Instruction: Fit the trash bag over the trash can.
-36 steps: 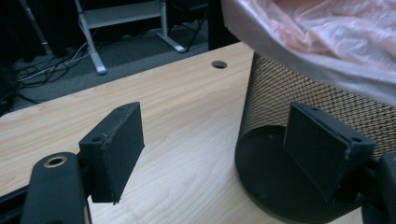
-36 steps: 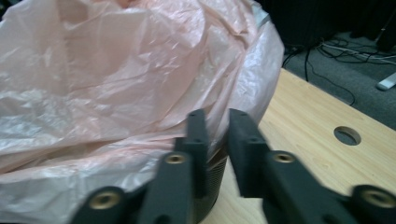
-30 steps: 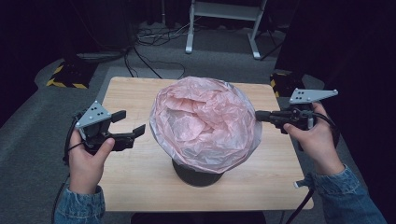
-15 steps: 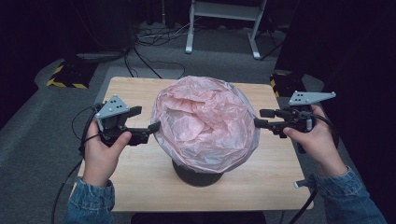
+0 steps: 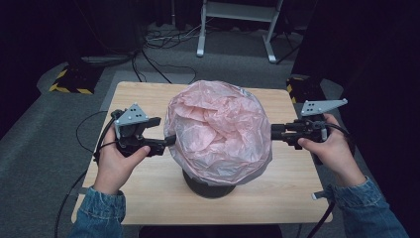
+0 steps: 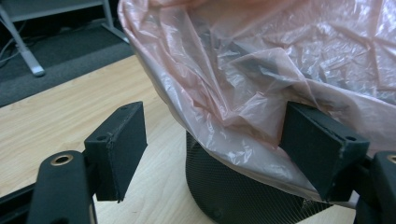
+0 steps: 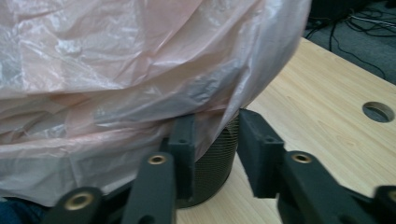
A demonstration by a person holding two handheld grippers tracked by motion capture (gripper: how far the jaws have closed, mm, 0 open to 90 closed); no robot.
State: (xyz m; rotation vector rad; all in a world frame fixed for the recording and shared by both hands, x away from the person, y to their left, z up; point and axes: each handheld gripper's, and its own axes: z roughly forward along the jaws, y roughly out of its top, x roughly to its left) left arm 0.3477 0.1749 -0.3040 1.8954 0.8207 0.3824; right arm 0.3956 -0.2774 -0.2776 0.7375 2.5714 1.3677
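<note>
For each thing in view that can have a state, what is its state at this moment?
pink plastic bag: draped over the bin, puffed up, crumpled, mouth hanging over the rim.
black mesh bin: upright on the table, top covered by the bag.
left gripper: open, jaws wide, one pad against the bag's edge.
right gripper: open, jaws have just been closing, bag edge between them, not yet pinched.
wooden table: bears the bin.

Left gripper (image 5: pixel 166 141) moved in from tabletop's left side to pink bag (image 5: pixel 218 124) edge, right gripper (image 5: pixel 273 134) jaws opened, then closing partway.
</note>
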